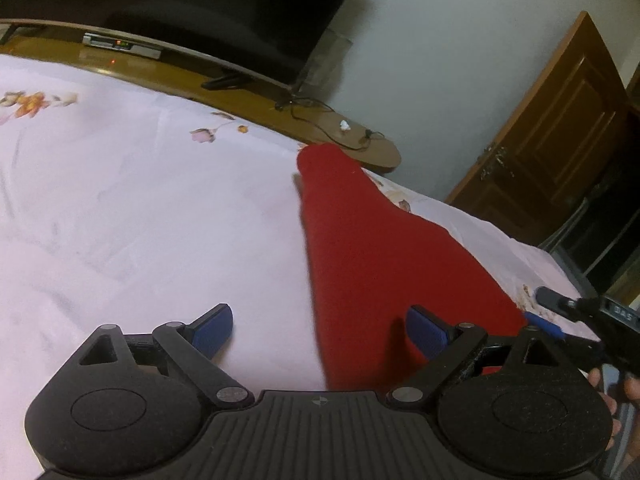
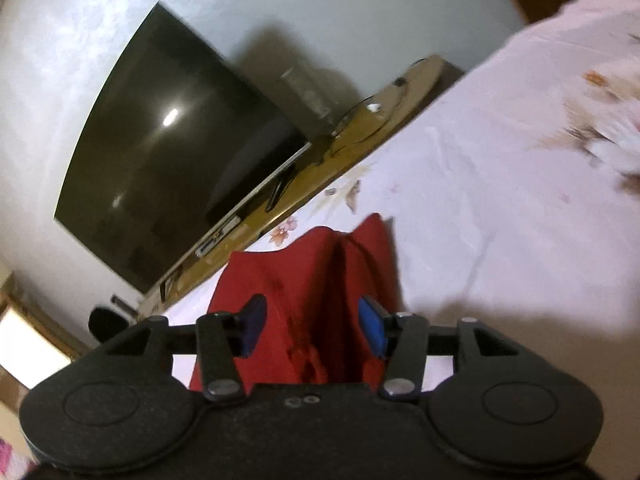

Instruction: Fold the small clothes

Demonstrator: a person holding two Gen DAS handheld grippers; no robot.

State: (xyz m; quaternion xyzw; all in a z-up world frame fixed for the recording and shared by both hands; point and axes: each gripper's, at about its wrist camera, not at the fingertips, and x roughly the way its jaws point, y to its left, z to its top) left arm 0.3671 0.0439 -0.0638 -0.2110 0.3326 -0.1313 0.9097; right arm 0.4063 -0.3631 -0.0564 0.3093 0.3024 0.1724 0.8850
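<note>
The left gripper [image 1: 319,330] hangs low over the sheet [image 1: 140,208], level, its jaws spread wide with nothing between them. Its left pad [image 1: 212,330] is over bare sheet; its right pad [image 1: 428,334] is over the near end of the red cloth [image 1: 380,264]. The cloth lies flat on the sheet in a long strip, narrowing toward the wooden shelf [image 1: 248,96] that carries the TV [image 1: 200,4].

The right gripper [image 2: 312,326] is rolled steeply, so the TV and shelf slant across its view. Its jaws stand partly open and straddle a raised fold of the cloth [image 2: 316,292]; whether the pads touch it cannot be told. In the left view it enters beside the cloth's right edge, with fingers [image 1: 600,384] of the holding hand just visible below.

Its lettering is too blurred to read.
</note>
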